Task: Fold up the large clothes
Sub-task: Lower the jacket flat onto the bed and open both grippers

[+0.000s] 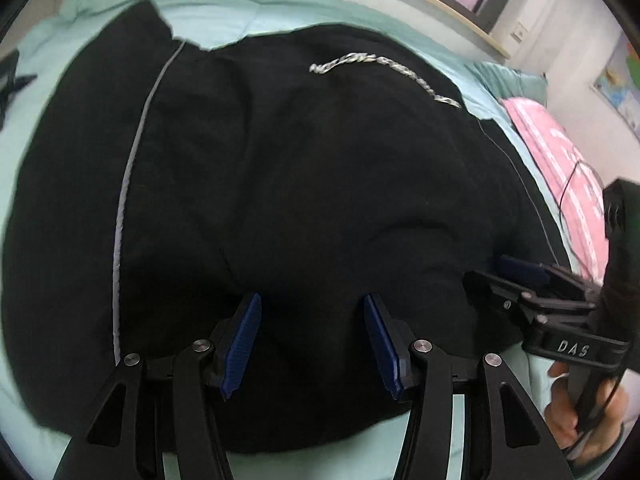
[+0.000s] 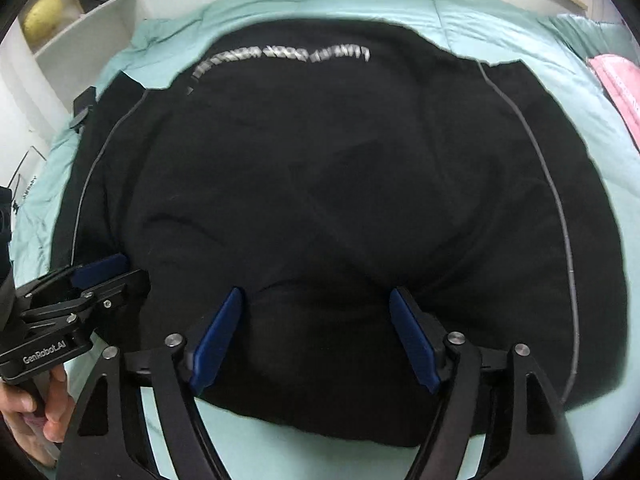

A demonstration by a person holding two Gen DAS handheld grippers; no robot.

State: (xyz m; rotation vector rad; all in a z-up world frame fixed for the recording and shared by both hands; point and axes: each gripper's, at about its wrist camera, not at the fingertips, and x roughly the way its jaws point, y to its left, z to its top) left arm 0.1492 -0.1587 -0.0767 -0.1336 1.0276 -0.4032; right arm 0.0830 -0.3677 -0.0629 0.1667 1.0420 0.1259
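Left wrist view: the black garment lies spread over the green bedsheet, filling the centre. At 6 o'clock the left gripper stands wide open over the cloth, holding nothing. A pink pillow lies at 3 o'clock.

Right wrist view: the right gripper at 6 o'clock is likewise wide, empty. A white shelf at 10 o'clock holds a yellow object.
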